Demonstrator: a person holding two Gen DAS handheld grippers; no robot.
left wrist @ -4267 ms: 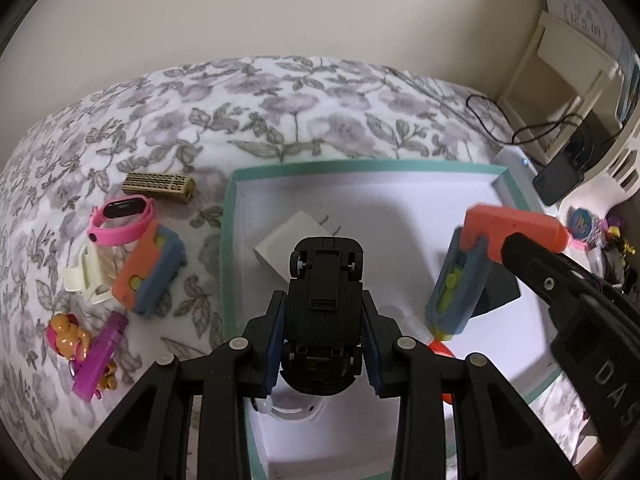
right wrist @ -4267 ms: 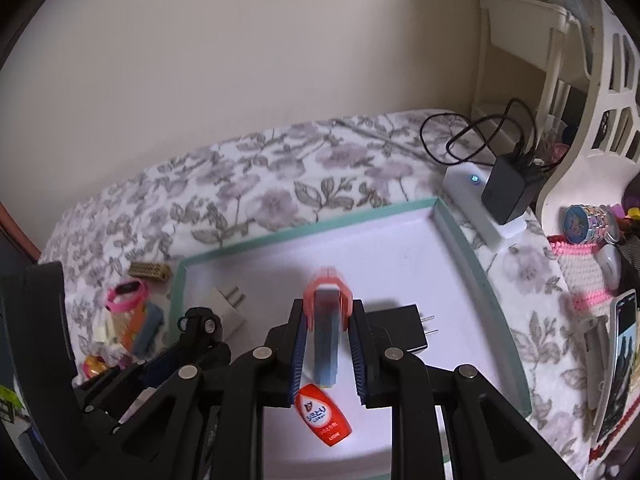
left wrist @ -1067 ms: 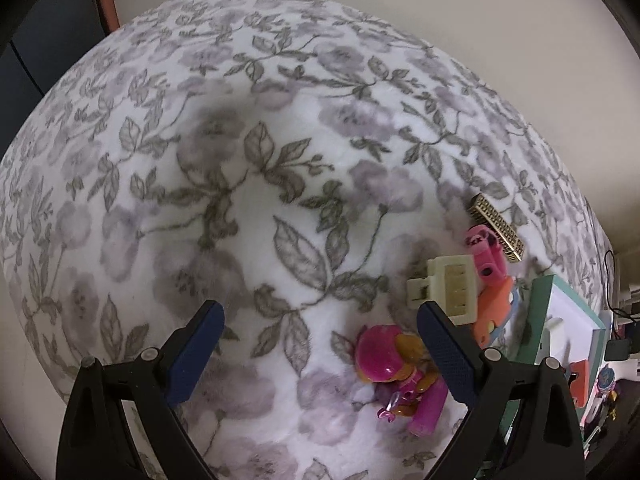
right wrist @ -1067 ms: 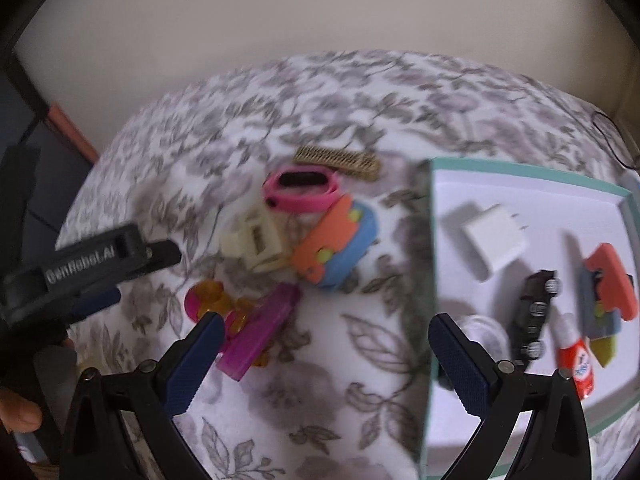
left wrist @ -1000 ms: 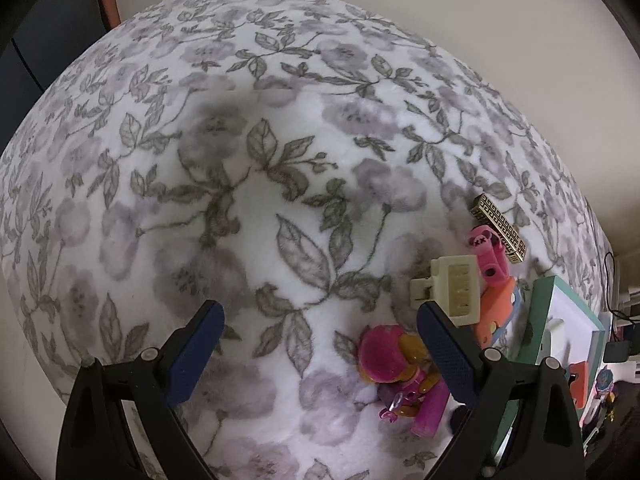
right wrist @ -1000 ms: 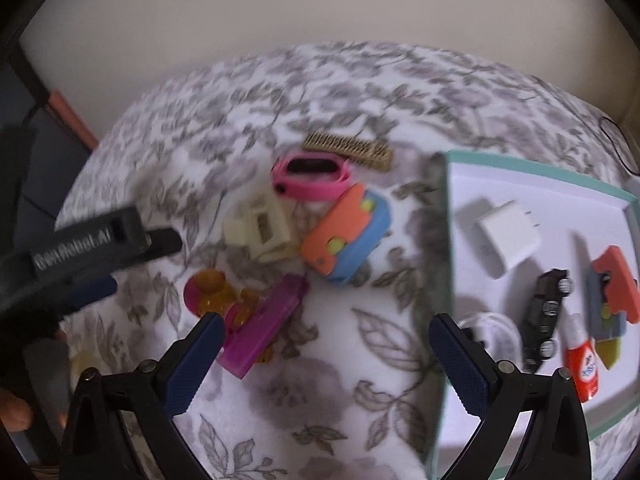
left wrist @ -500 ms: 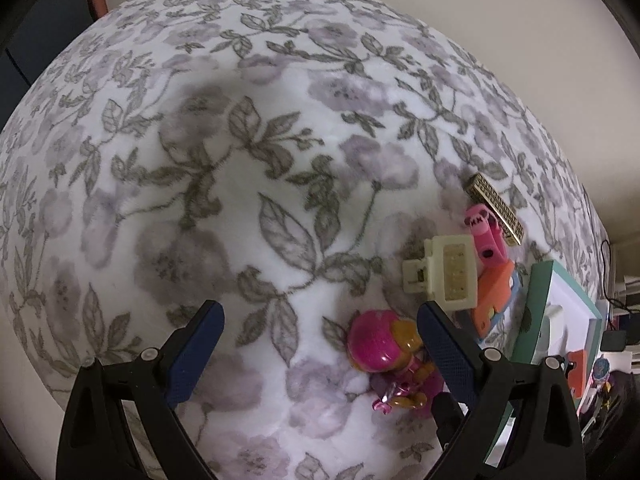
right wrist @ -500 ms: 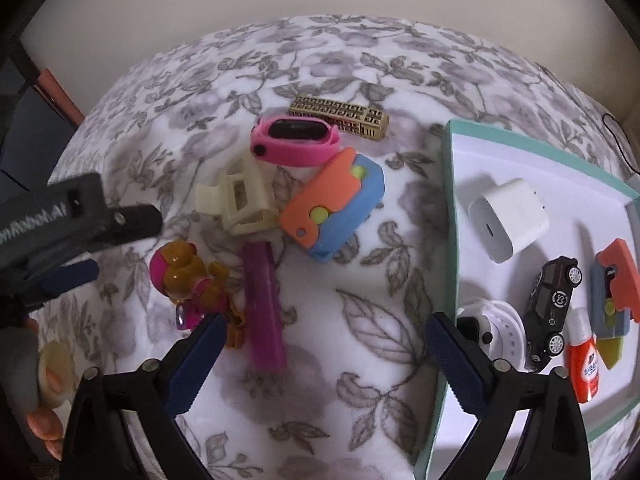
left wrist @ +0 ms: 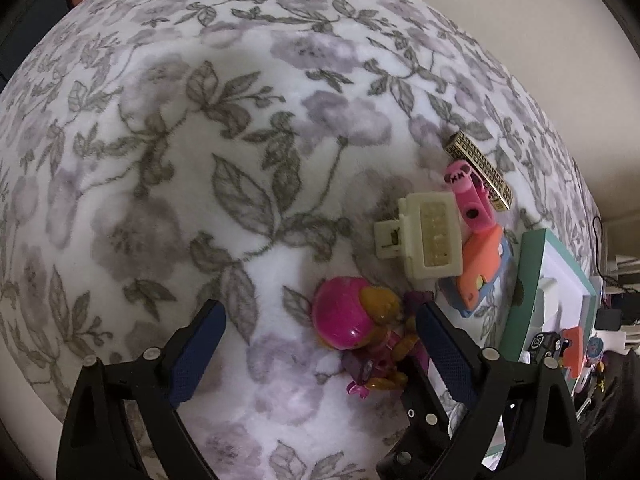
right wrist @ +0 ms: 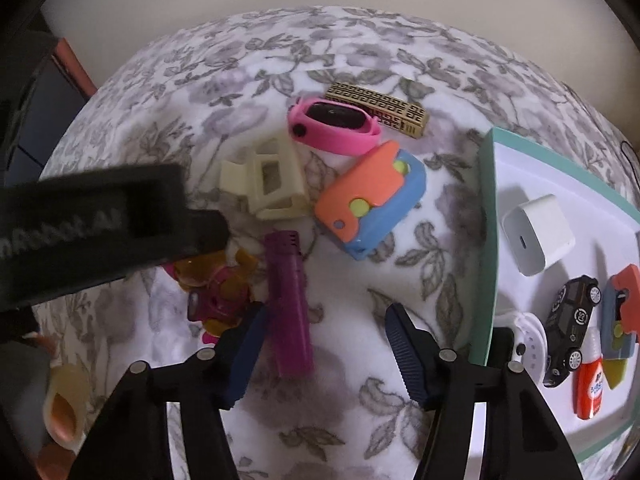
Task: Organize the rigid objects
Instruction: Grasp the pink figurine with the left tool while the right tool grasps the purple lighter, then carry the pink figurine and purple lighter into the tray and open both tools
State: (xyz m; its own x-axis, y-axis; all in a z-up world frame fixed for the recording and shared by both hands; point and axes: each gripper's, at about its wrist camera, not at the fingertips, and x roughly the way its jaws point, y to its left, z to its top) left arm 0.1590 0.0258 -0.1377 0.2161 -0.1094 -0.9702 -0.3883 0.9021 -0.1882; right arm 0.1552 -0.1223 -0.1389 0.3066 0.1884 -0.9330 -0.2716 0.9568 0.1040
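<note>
My left gripper (left wrist: 320, 344) is open and low over the floral blanket, with the pink and yellow toy figure (left wrist: 356, 328) between its fingers. My right gripper (right wrist: 326, 344) is open, its left finger right beside the purple lighter (right wrist: 288, 304). Next to them lie a cream hair claw (right wrist: 272, 184), an orange and blue stapler (right wrist: 372, 200), a pink watch band (right wrist: 332, 124) and a gold patterned bar (right wrist: 380, 110). The teal-rimmed white tray (right wrist: 486, 240) on the right holds a white charger (right wrist: 538, 234), a black toy car (right wrist: 572, 332), a second stapler (right wrist: 622, 312) and a red glue bottle (right wrist: 590, 376).
The left gripper's body (right wrist: 92, 220) crosses the left of the right wrist view and hides part of the toy figure (right wrist: 220, 288). The blanket (left wrist: 180, 160) stretches wide to the left. A wall stands behind the bed. Shelves with clutter lie beyond the tray's far side.
Both grippers released the car and stapler in the tray, swung left to the loose pile and dropped lower. The left gripper now straddles the toy figure; the right gripper has closed in on the lighter.
</note>
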